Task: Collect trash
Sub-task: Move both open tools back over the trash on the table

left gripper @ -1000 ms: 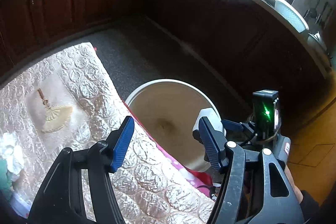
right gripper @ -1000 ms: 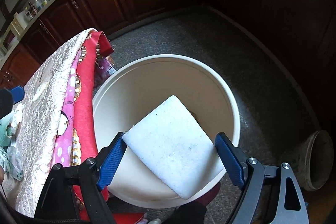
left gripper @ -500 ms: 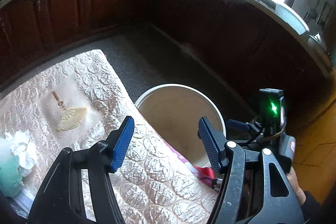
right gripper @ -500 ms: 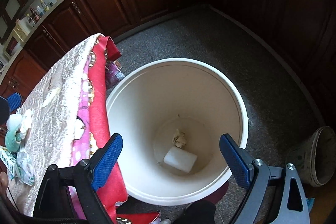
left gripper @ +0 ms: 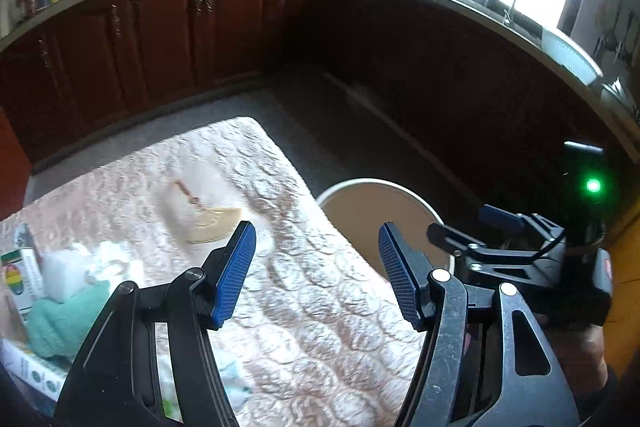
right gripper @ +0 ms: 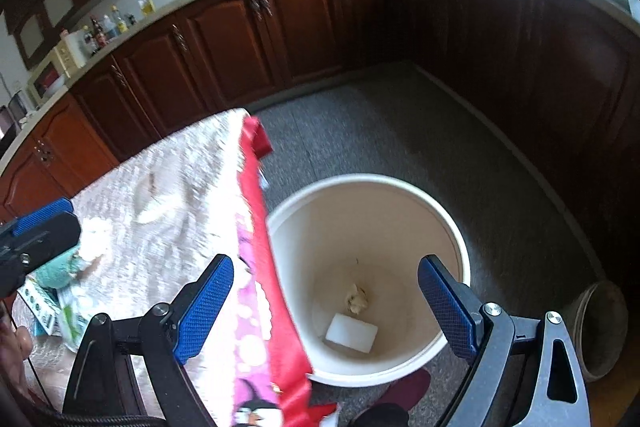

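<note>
Lying in the bin (right gripper: 448, 227), white block (right gripper: 351, 332) below right gripper's (right gripper: 326, 311) fingers (right gripper: 444, 303)

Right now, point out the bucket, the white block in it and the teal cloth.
bucket (right gripper: 460, 247): right wrist view, right rim.
white block (right gripper: 352, 333): right wrist view, top face.
teal cloth (left gripper: 68, 319): left wrist view, bunched middle.

One cream bin (right gripper: 448, 227) stands at five o'clock, holding two pieces of trash: one white foam block (right gripper: 351, 332) and one crumpled paper wad (right gripper: 357, 299). At nine o'clock, one table (right gripper: 180, 187) bears one teal cloth (left gripper: 64, 319), one white tissue clump (left gripper: 106, 261) and two printed cartons (left gripper: 28, 277).
</note>
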Motion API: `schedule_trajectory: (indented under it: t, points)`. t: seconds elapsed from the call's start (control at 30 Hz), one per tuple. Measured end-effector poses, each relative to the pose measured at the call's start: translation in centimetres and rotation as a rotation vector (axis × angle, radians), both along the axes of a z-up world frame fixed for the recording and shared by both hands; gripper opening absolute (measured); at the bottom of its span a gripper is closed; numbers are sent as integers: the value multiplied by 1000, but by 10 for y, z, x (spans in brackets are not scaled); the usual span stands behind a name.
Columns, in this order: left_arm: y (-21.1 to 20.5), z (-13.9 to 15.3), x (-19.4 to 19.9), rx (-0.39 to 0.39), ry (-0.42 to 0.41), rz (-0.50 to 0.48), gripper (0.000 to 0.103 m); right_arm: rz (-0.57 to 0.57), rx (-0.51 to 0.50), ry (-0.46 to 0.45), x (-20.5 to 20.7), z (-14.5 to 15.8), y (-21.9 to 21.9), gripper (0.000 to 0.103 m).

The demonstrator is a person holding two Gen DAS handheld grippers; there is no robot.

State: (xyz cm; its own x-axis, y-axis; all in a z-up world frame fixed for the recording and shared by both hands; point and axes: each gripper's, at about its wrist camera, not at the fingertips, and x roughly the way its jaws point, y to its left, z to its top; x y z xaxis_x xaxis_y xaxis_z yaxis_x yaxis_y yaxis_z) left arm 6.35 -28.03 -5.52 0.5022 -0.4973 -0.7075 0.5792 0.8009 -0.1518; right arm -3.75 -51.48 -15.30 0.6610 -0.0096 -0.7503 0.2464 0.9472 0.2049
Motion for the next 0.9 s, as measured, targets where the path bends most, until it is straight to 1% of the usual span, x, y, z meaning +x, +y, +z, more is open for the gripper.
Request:
schedule_trajectory:
  t: [0.17, 0.37, 0.43, 0.57, 0.67, 0.73, 0.8, 0.9]
  points:
    - [29, 8, -3, -6, -21, 35, 63, 39, -9, -48, -1, 24, 25, 92]
    - [69, 15, -2, -13, -17, 84, 64, 111, -7, -73, 0, 39, 57, 92]
    - [82, 15, 0, -19, -9, 104, 68, 137, -8, -73, 2, 41, 70, 92]
    - [120, 15, 3, -29, 0, 159, 69, 181, 6, -73, 7, 41, 90, 92]
    - [143, 18, 5, -30, 1, 184, 75, 233, 29, -66, 12, 41, 110, 92]
    - [153, 18, 4, -31, 6, 187, 75, 270, 33, -61, 13, 40, 123, 92]
    - [171, 17, 5, -9, 8, 201, 75, 305, 26, -50, 15, 37, 138, 92]
    - [187, 15, 7, 3, 15, 206, 75, 365, 29, -24, 17, 30, 158, 92]
